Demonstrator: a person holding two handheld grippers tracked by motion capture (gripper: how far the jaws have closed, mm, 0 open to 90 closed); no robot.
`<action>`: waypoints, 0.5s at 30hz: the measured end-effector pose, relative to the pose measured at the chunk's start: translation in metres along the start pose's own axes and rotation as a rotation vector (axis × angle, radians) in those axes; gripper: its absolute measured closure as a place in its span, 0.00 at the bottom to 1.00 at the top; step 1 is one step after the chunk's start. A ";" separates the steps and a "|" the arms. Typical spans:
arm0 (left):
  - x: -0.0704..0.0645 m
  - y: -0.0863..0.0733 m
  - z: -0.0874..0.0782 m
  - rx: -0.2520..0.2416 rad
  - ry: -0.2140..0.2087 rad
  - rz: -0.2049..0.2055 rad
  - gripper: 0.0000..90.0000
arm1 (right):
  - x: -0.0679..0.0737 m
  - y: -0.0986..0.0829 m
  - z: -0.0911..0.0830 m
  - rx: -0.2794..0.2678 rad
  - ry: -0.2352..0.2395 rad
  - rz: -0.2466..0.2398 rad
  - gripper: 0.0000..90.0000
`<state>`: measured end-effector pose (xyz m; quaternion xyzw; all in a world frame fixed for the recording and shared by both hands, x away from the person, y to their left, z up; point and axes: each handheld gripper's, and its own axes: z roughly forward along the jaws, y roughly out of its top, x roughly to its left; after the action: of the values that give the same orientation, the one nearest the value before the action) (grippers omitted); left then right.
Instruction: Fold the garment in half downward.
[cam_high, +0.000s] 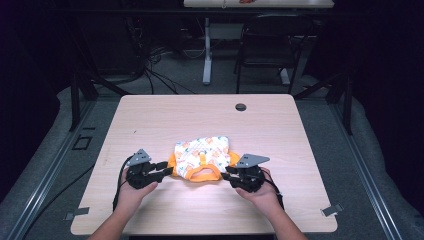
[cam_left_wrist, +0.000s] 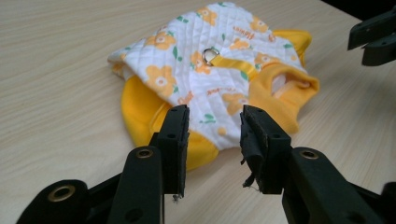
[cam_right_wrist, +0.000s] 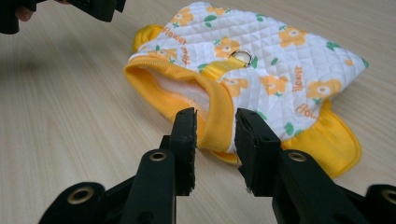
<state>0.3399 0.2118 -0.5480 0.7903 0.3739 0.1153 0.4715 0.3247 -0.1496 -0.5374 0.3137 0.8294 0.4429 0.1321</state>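
Centrally, toward the near edge of the worktop (cam_high: 150, 115): one small quilted garment (cam_high: 202, 156), white with orange flower print and green leaves, trimmed and lined in yellow-orange, lying flat. A yellow strap with a metal ring (cam_left_wrist: 210, 55) sits on its upper face; a ribbed orange opening (cam_right_wrist: 212, 105) faces the near edge. Left gripper (cam_high: 164, 170): held in the person's left hand (cam_high: 131, 192), resting at the garment's left side, jaws parted with an orange flap between them in the left gripper view, not closed on it. Right gripper (cam_high: 226, 172): held in the right hand (cam_high: 260, 192) at the garment's right side, jaws likewise parted, standing either side of the ribbed orange band without gripping it. A round grommet hole (cam_high: 240, 107) lies near the far edge of the worktop.
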 end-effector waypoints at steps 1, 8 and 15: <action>0.000 0.000 0.000 0.000 0.000 0.000 0.68 | 0.001 -0.002 -0.001 0.002 -0.003 -0.001 0.74; 0.004 -0.016 -0.016 0.025 0.016 -0.008 0.65 | 0.008 -0.011 -0.007 0.041 -0.021 -0.034 0.70; 0.010 -0.029 -0.012 0.069 0.022 -0.024 0.64 | 0.008 -0.018 0.002 0.075 -0.030 -0.018 0.68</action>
<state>0.3259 0.2350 -0.5675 0.8002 0.3924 0.1055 0.4412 0.3123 -0.1501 -0.5527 0.3175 0.8462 0.4055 0.1365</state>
